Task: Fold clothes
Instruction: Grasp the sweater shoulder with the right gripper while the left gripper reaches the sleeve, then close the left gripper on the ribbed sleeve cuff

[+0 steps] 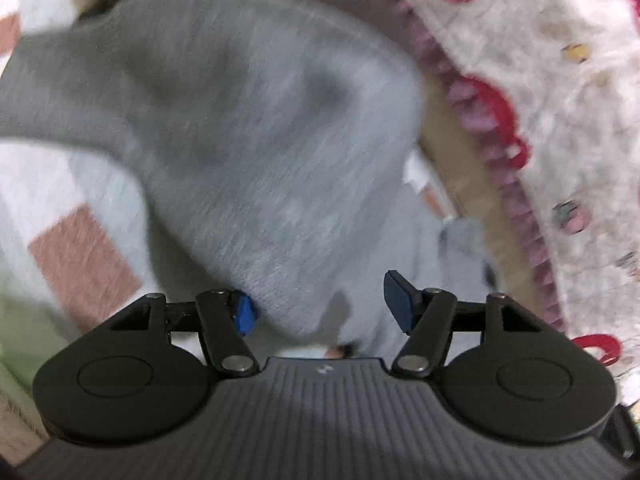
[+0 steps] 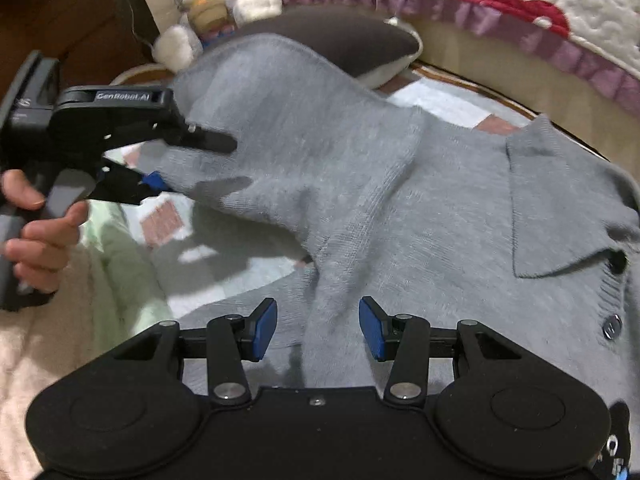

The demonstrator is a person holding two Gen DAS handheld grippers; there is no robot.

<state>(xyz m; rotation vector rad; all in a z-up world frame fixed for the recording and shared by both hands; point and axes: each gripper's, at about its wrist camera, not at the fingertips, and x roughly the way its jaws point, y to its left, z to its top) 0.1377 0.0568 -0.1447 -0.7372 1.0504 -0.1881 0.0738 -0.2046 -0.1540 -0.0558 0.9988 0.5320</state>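
Observation:
A grey knit cardigan [image 2: 460, 220] with a collar and dark buttons lies spread on a patchwork bed cover. Its sleeve [image 2: 304, 140] is lifted and draped across toward the left. In the right wrist view my left gripper [image 2: 188, 160] is at the left with its jaws apart, the sleeve's end lying between them. In the left wrist view the sleeve [image 1: 240, 140] fills the frame, its edge hanging between the spread blue pads; my left gripper [image 1: 320, 308] is open. My right gripper [image 2: 318, 328] is open, its pads on either side of a raised fold of the cardigan.
A quilt [image 2: 520, 4] with red shapes and a purple frill hangs along the back right. A stuffed rabbit [image 2: 208, 4] and a dark cushion [image 2: 352, 40] sit at the back. The patchwork cover [image 2: 168, 224] shows at the left.

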